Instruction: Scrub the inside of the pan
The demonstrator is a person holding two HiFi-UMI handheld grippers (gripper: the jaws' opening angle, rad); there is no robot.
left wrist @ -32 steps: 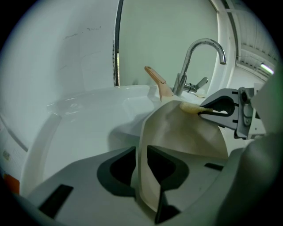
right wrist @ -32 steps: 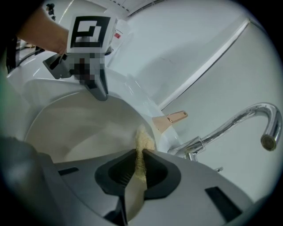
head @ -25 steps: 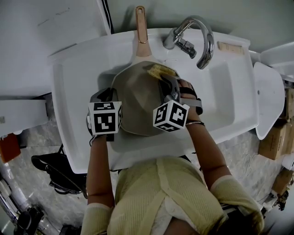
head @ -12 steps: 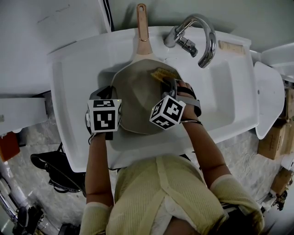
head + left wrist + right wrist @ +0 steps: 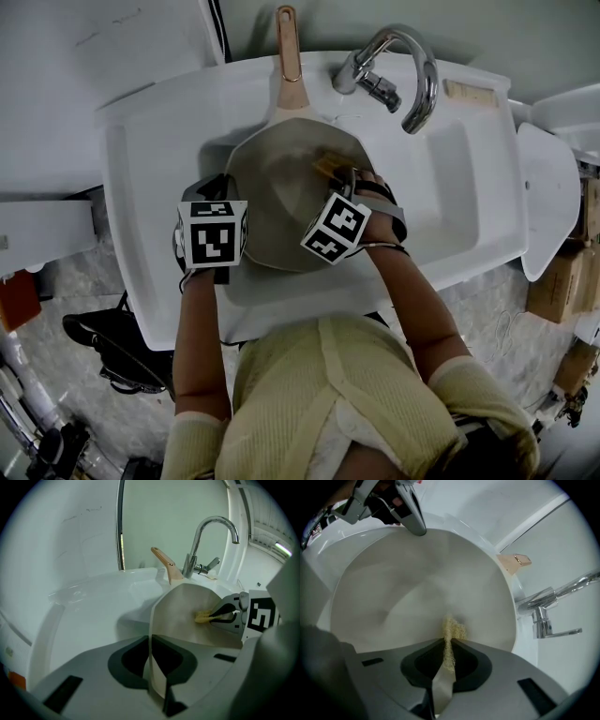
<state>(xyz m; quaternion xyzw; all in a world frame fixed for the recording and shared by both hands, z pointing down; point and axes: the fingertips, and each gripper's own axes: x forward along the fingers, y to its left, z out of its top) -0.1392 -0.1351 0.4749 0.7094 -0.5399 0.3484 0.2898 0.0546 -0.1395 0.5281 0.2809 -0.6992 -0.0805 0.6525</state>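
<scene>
Sink (image 5: 469, 187): pan (image 5: 272, 206) handle (image 5: 289, 47) points away, beside faucet (image 5: 417, 75); right tool (image 5: 445, 641) grips sponge (image 5: 452, 629).

No legible text, brand or number anywhere.
Only black-and-white square marker patterns on the cube (image 5: 214, 234) of the left gripper (image 5: 151, 644) and the cube (image 5: 336, 228) of the right gripper (image 5: 445, 644); faint scrawl on the white panel (image 5: 122, 37), illegible.

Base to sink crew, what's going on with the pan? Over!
Left gripper shut on rim of pan, pan tilted in sink. Right gripper shut on sponge, pressed inside pan. Faucet off to side.
</scene>
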